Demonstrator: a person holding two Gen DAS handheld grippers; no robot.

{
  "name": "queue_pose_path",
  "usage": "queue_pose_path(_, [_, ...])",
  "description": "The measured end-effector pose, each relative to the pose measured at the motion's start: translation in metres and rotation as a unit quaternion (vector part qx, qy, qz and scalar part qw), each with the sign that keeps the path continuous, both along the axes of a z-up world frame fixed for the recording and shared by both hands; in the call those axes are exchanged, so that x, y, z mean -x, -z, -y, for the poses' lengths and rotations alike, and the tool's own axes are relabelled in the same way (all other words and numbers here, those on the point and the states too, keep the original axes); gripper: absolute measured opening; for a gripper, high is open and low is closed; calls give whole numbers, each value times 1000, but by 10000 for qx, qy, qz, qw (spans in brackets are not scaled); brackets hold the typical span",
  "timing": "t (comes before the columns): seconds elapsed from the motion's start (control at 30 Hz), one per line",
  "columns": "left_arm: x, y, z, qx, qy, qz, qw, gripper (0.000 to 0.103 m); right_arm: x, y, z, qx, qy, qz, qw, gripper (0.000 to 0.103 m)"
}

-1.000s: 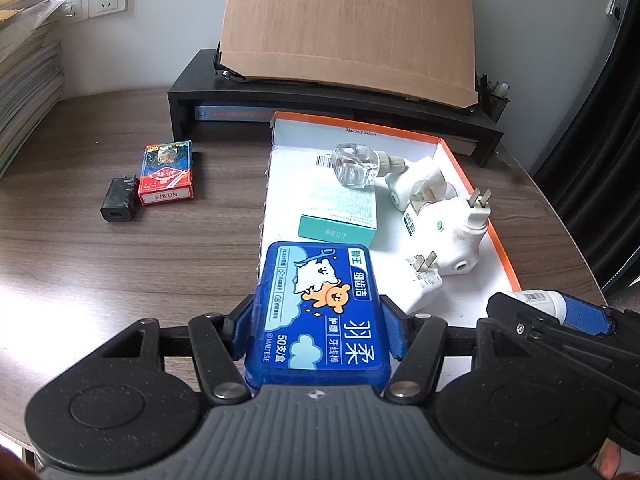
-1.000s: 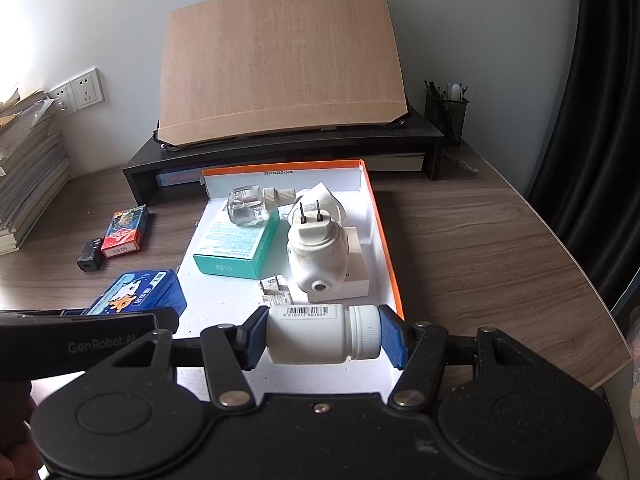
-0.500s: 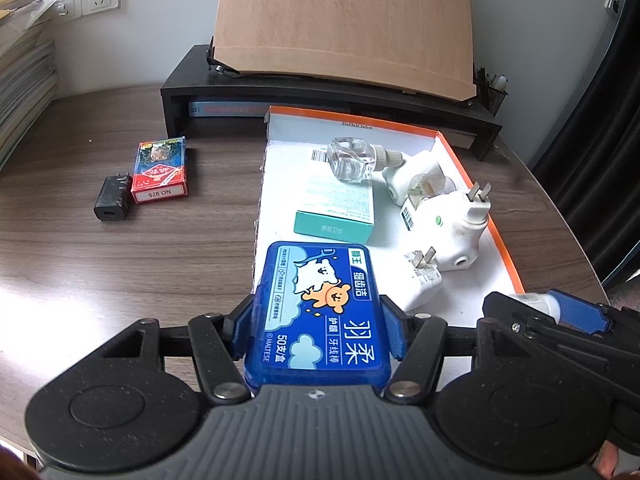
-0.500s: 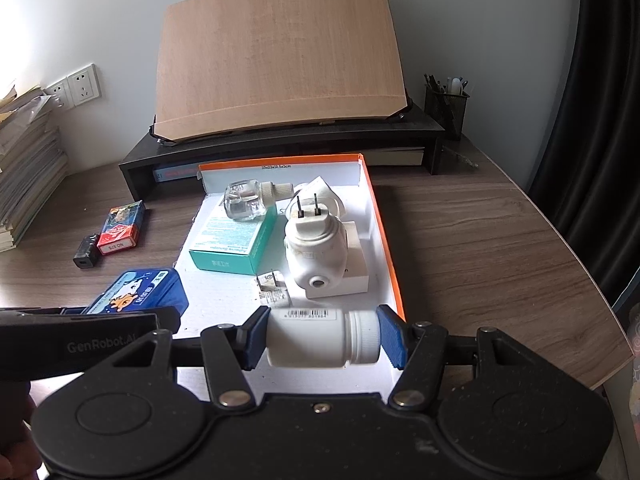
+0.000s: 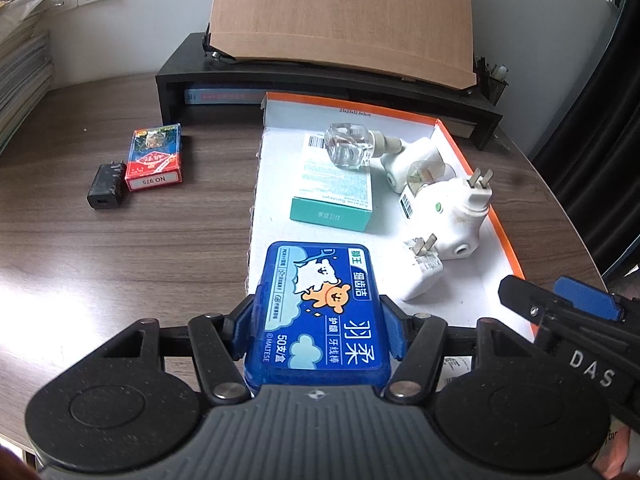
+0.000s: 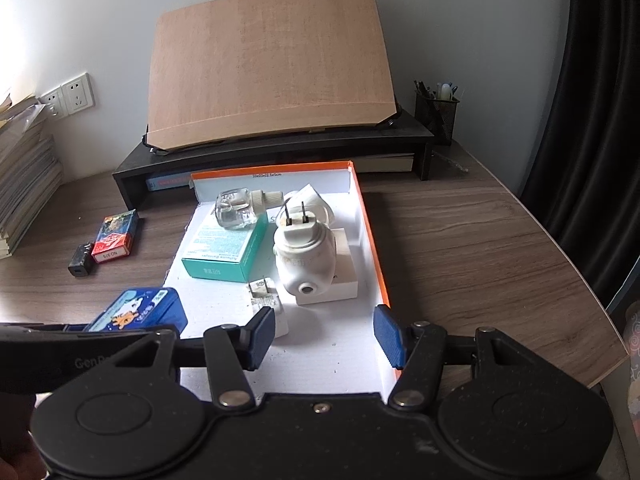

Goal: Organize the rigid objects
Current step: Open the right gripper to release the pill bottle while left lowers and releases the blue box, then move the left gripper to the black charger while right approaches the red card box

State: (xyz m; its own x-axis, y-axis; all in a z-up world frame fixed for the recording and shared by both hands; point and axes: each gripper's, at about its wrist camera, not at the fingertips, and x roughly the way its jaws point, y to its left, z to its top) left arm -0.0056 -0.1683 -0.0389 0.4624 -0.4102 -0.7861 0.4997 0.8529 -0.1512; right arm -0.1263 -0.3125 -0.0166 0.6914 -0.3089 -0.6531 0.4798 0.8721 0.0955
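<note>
My left gripper (image 5: 318,322) is shut on a blue dental-floss box (image 5: 320,312), held over the near left edge of the white, orange-rimmed tray (image 5: 508,240). The box also shows in the right wrist view (image 6: 140,312). My right gripper (image 6: 324,336) is open and empty above the tray's near end (image 6: 332,356). The white bottle it held is out of sight; a bit of label (image 5: 456,368) shows under the left gripper. In the tray lie a teal box (image 6: 226,254), a clear glass bottle (image 6: 236,210), a white plug-in device (image 6: 304,260) and a small white charger (image 6: 266,300).
A red card pack (image 5: 156,158) and a black charger (image 5: 106,186) lie on the wooden desk left of the tray. A black monitor stand (image 6: 280,152) with a leaning wooden board (image 6: 268,68) is behind. A pen holder (image 6: 436,114) stands right, stacked papers (image 6: 24,176) left.
My right gripper has opened and let go of the white bottle, which has dropped out of its view. The left gripper still holds the blue box and has moved slightly closer to the tray.
</note>
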Motion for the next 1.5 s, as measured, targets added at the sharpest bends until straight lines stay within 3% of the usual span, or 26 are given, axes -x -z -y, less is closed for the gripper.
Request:
queue_pose_path(0.17, [1, 4, 4, 0, 118, -68, 9999, 63, 5, -2, -1, 8, 24, 56, 10000, 68])
queue_pose_path(0.3, [1, 5, 2, 187, 112, -159, 9996, 75, 8, -6, -4, 49, 1, 118, 9999, 69])
queue_pose_path(0.4, [2, 1, -1, 206, 58, -69, 9997, 76, 10, -8, -6, 59, -26, 154, 9999, 69])
queue_pose_path(0.9, [-21, -7, -54, 166, -931, 109, 9955, 76, -11, -17, -42, 104, -713, 280, 9970, 70])
queue_pose_path(1.27, [-98, 13, -111, -305, -1850, 381, 9815, 75, -26, -15, -61, 120, -997, 243, 9946, 71])
queue_pose_path(1.5, [-145, 25, -110, -393, -1668, 473, 9841, 74, -36, -9, -68, 108, -994, 137, 9949, 71])
